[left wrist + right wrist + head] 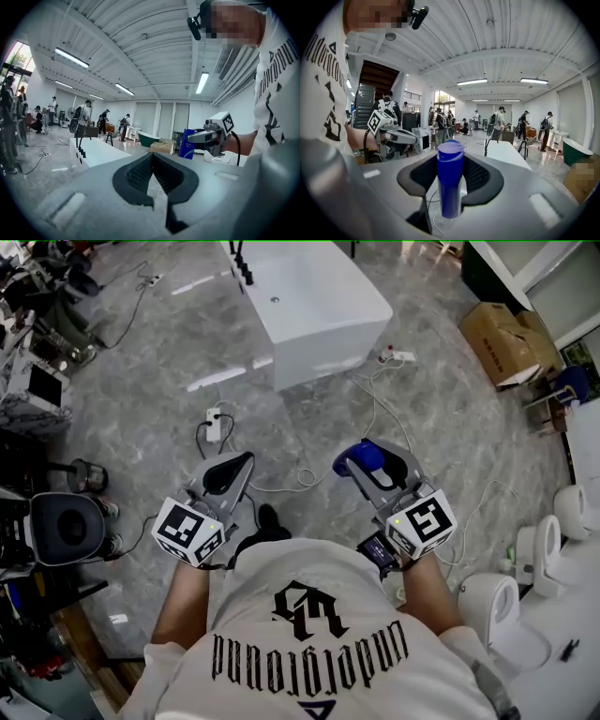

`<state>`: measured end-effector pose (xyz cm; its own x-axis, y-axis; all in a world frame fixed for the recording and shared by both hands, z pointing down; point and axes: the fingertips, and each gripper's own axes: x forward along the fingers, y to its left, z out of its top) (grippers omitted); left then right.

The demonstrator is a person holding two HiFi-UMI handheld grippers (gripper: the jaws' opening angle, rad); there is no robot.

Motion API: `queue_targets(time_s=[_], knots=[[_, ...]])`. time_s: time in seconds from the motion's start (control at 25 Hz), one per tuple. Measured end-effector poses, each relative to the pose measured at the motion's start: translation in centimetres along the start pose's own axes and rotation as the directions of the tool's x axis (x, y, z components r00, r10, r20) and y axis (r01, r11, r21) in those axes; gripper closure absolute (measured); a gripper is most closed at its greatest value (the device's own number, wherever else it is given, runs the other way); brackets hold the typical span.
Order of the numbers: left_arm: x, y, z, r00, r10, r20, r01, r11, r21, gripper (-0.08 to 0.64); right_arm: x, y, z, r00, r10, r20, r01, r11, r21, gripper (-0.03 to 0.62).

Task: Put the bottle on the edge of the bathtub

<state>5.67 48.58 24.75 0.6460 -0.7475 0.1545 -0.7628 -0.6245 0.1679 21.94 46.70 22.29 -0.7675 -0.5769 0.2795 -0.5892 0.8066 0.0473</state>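
A blue bottle point(450, 180) with a rounded cap stands upright between the jaws of my right gripper point(450, 161), which is shut on it. In the head view the bottle point(367, 457) shows at the tip of the right gripper point(359, 463), held in front of my waist. My left gripper point(242, 463) is shut and holds nothing; its pads point(140, 171) meet at the tip point(153, 155). The white bathtub point(314, 301) stands on the grey floor well ahead of both grippers. It also appears in the left gripper view point(96, 152) and the right gripper view point(506, 153).
A power strip point(214, 423) and cables point(375, 409) lie on the floor between me and the tub. A cardboard box point(506, 338) sits at the right, white toilets point(511, 615) at the lower right, and equipment point(66, 526) at the left. Several people stand in the background point(84, 115).
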Motion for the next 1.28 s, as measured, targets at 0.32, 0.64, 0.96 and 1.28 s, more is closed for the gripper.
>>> queue_targets(time_s=[0.32, 0.64, 0.96, 1.28], knots=[[-2.4, 7.4, 1.4, 1.0, -0.028, -0.003, 0.028, 0.999, 0.019, 0.552, 7.2, 0.9, 1.9, 1.0, -0.017, -0.026, 0.017, 1.0, -0.004, 0.44], [-3.8, 12.0, 2.0, 1.0, 0.018, 0.01, -0.018, 1.0, 0.003, 0.552, 12.1, 0.3, 3.3, 0.999, 0.012, -0.033, -0.013, 1.0, -0.023, 0.44], [-4.0, 16.2, 1.7, 0.995, 0.098, -0.003, -0.098, 0.995, -0.019, 0.552, 17.4, -1.9, 3.5, 0.997, 0.07, -0.028, -0.07, 0.997, -0.013, 0.44], [0.0, 21.5, 1.9, 0.991, 0.131, -0.02, -0.132, 0.991, -0.029, 0.552, 23.7, -6.6, 3.2, 0.994, 0.111, -0.02, -0.111, 0.994, 0.006, 0.44]])
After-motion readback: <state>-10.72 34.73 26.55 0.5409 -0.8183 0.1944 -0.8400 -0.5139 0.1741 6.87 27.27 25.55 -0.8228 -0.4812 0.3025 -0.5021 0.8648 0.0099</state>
